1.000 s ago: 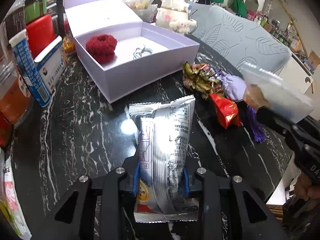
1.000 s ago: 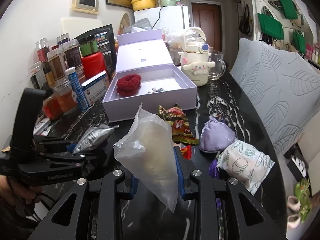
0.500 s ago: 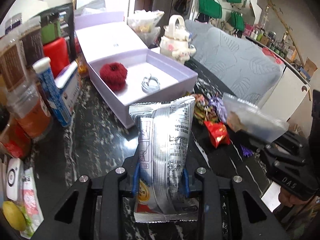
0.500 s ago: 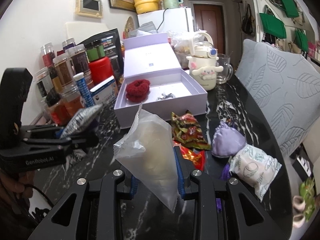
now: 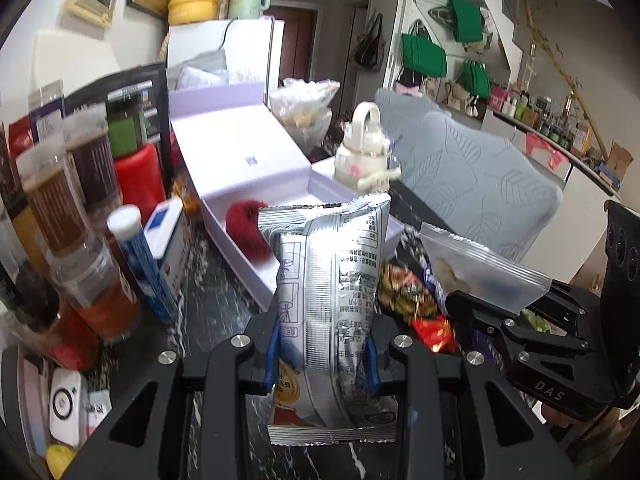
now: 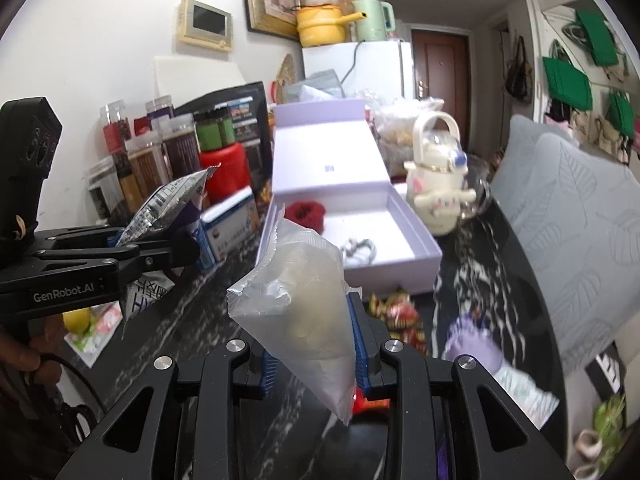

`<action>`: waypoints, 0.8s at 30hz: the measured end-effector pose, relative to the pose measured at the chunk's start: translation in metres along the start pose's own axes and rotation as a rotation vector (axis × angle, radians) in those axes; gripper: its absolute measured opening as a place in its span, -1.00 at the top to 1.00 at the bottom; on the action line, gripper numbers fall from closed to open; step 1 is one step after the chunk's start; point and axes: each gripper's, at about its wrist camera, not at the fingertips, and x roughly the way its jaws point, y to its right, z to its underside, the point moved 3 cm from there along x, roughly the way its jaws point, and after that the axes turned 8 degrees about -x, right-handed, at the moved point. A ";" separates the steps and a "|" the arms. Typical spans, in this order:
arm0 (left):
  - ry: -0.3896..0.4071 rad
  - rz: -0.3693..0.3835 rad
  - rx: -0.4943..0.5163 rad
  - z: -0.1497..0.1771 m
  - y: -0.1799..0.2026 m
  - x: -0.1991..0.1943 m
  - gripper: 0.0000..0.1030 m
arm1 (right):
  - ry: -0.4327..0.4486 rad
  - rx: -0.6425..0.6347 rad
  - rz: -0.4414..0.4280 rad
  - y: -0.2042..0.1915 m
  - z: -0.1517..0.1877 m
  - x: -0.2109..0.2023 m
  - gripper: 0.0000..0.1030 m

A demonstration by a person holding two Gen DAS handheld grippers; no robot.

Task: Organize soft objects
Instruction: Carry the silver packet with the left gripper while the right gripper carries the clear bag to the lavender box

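Presently, the left gripper (image 5: 322,354) is seen pinching a silver snack packet (image 5: 328,300) about its lower half, the packet standing upright with its long axis along the fingers. The right gripper (image 6: 314,356) is clamped on a clear plastic bag (image 6: 298,308) of pale contents, likewise held on end. The open lilac box (image 6: 400,256) lies ahead of both grippers on the dark marble table (image 5: 212,292), its long axis running away from the cameras; a red knitted ball (image 5: 246,232) and a small metal item (image 6: 360,248) are noted inside. The box is judged nearer the left gripper, whose packet top overlaps the front wall in view. Against the earlier frames, both grippers are found raised and levelled, more of the room is visible, and the box is seen closer. Loose wrapped sweets (image 6: 394,312) and a purple pouch (image 6: 474,340) are left on the table.
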 end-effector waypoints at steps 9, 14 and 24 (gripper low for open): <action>0.088 -0.002 -0.006 -0.040 -0.007 -0.008 0.38 | 0.058 -0.059 0.003 0.004 -0.046 0.006 0.42; 0.099 0.000 0.004 -0.058 -0.008 -0.001 0.38 | 0.075 -0.074 0.004 0.008 -0.068 0.014 0.42; 0.133 0.049 0.004 -0.103 -0.008 0.026 0.38 | 0.104 -0.054 0.008 0.031 -0.108 0.041 0.42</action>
